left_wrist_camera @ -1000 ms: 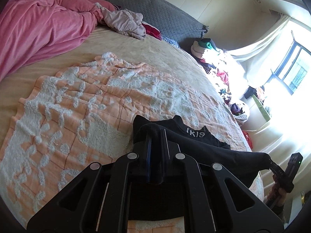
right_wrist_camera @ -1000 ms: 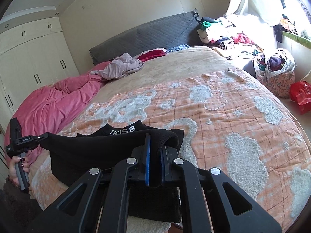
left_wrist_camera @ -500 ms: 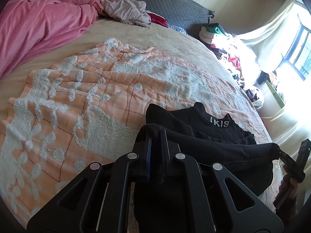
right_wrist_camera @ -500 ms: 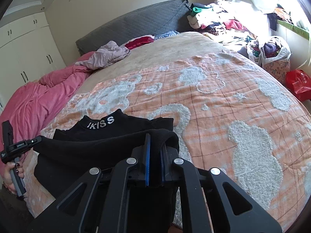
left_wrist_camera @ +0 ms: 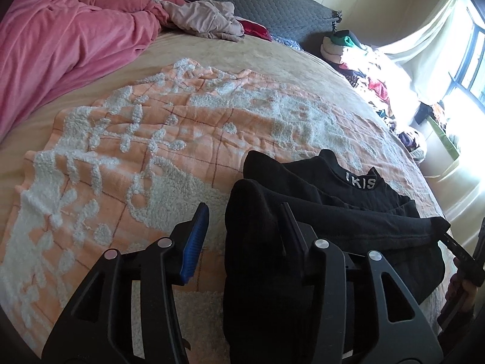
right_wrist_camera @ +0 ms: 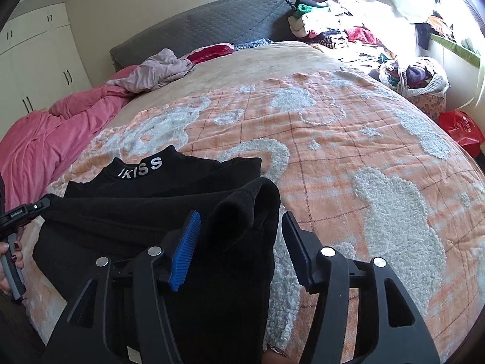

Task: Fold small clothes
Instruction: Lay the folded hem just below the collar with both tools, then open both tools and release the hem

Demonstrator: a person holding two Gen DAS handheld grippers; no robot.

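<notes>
Beside black garment [right_wrist_camera: 145, 212] — pink duvet [left_wrist_camera: 60, 36], clothes pile [right_wrist_camera: 348, 30], bag [right_wrist_camera: 418, 82]

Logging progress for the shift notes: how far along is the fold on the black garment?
Done: the black garment lies on the orange blanket, one edge doubled over toward the lettered waistband. In hand: left gripper and right gripper are opening, fabric loose between the fingers. Left: further folds, setting it aside, then the clothes pile.
</notes>
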